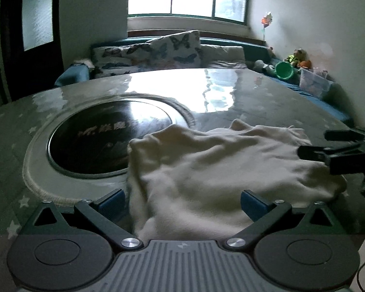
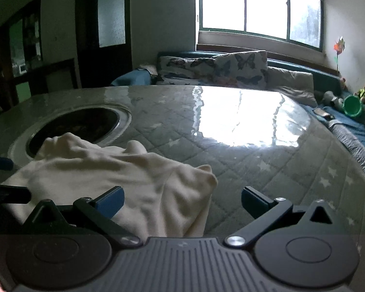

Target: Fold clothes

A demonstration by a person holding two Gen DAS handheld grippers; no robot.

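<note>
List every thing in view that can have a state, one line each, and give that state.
Left gripper: open, jaws either side of the cloth's near edge.
Right gripper: open, at the cloth's right edge.
White cloth: crumpled, unfolded, lying on the table.
Table: covered by a quilted star cover under glossy clear sheet.
Round dark inset: partly covered by the cloth.
Window: shut, bright daylight.

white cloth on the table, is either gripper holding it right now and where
Neither holds it. The left gripper and right gripper are both open, and the white cloth lies rumpled on the table, running between their spread fingers.
</note>
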